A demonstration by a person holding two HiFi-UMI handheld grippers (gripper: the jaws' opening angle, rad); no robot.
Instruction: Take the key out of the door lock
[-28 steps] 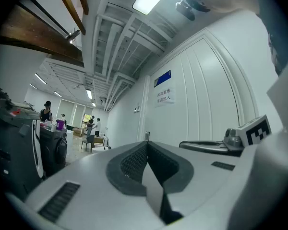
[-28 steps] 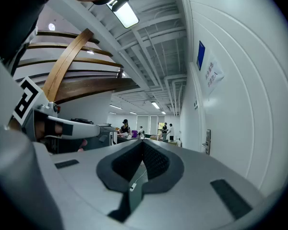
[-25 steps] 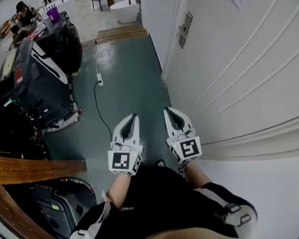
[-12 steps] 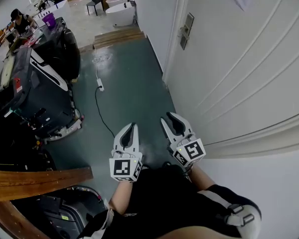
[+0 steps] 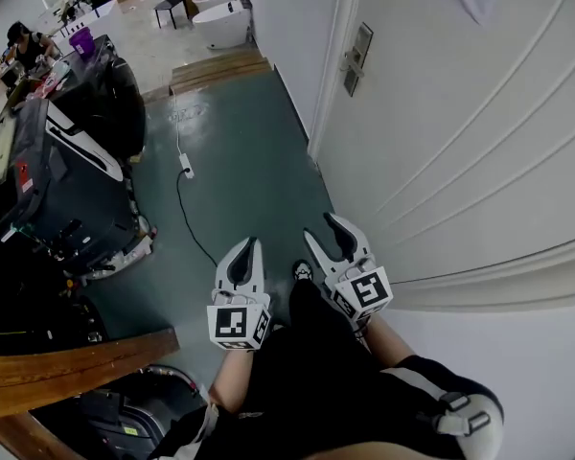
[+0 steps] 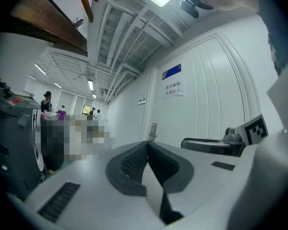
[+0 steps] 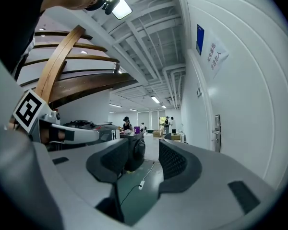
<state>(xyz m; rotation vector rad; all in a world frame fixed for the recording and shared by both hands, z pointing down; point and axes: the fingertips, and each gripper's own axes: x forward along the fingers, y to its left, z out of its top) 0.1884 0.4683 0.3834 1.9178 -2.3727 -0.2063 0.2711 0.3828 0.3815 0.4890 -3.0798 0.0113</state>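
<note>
The white door (image 5: 460, 132) fills the right side of the head view. Its metal lock plate with handle (image 5: 357, 57) is far ahead on the door's edge, also in the left gripper view (image 6: 153, 131) and the right gripper view (image 7: 216, 133). No key can be made out at this distance. My left gripper (image 5: 256, 243) is held low in front of me, jaws shut with nothing in them (image 6: 146, 145). My right gripper (image 5: 320, 226) is beside it, close to the door; its jaws are opening with nothing between them (image 7: 143, 159).
A large black machine (image 5: 67, 161) stands at the left. A white cable with a power strip (image 5: 185, 166) lies on the green floor. Wooden planks (image 5: 220, 65) lie ahead; a curved wooden beam (image 5: 67, 357) is at lower left. A person (image 5: 24, 41) is far off.
The right gripper's jaws have gone from shut to wide apart. Both grippers sit slightly lower in the head view, and a shoe now shows between them.
</note>
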